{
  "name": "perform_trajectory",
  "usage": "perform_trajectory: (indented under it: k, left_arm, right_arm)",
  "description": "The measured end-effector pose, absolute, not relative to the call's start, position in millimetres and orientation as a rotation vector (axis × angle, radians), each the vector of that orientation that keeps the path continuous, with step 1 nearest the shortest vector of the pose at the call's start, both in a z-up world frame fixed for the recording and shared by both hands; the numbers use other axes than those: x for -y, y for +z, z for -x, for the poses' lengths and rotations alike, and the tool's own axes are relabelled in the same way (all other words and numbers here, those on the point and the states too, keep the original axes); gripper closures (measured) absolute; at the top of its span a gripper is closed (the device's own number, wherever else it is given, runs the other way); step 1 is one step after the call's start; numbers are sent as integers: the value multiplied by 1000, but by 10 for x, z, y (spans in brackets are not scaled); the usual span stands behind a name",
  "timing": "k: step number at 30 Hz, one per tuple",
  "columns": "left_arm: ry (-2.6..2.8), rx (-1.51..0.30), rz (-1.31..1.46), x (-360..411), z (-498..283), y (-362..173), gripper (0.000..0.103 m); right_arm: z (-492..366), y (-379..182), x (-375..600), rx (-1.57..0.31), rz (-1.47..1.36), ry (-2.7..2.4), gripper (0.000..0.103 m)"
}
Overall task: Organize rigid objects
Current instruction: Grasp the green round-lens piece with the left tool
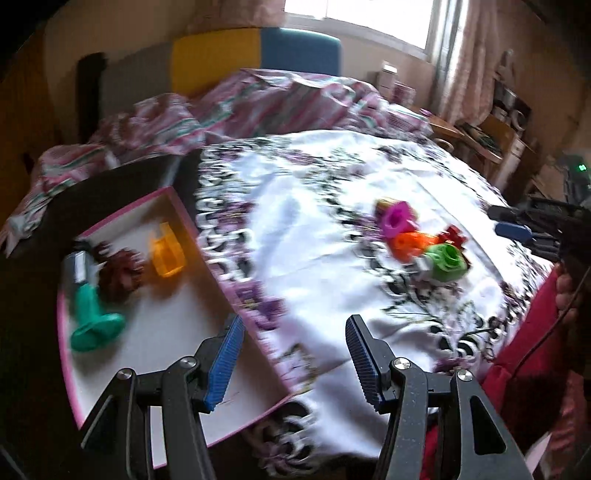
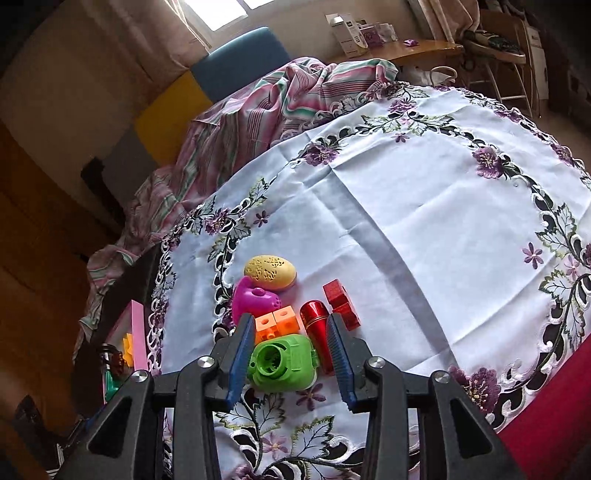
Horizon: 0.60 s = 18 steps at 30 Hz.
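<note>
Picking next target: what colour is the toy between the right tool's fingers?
Bright green toy, clearest in the right wrist view.

A: Light source? 
B: Daylight from the window (image 1: 360, 22), blown out to white in both views; the wood walls at left stay dim and brown.

A: Sharpness? 
B: The left wrist view is smeared by motion: the tablecloth (image 1: 332, 229) pattern streaks and the toys (image 1: 421, 240) blur. The right wrist view is crisp; embroidery reads clearly.

A: Distortion? 
B: Fisheye bending, with black corners. Shadows look soft, possibly because the daylight is diffuse.
</note>
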<state>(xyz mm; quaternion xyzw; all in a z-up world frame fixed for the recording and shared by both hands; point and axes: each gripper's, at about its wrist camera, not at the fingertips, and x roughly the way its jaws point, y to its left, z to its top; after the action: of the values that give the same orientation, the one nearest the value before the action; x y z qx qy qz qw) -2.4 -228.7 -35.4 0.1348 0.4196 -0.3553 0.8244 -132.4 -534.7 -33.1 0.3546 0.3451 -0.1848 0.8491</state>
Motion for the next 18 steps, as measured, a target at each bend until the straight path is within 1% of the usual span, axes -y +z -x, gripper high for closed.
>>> perform_trajectory:
  k: [5, 7, 9, 10, 12, 18]
  left_arm:
    - [-885, -906, -329, 2708, 134, -412, 44]
    - [-951, -912, -347, 2856, 179, -437, 42]
    - [-1009, -914, -363, 3011, 221, -459, 30]
    - [-1037, -906, -370, 3100, 245, -460, 29]
    - [-1088, -877, -398, 3235, 288, -452, 21]
    - [-1203, -820, -550, 3772, 365, -574, 21]
  right_arm:
    - [1350, -345, 5375, -707, -778, -378, 63]
    - [1360, -352, 5387, -702, -787, -373, 63]
    - [1362, -358, 5395, -700, -794, -367, 63]
    - [1361, -363, 5398, -701, -797, -366, 63]
    - [1355, -366, 5401, -702, -801, -360, 63]
    - [1381, -389, 5437, -684, -835, -341, 61]
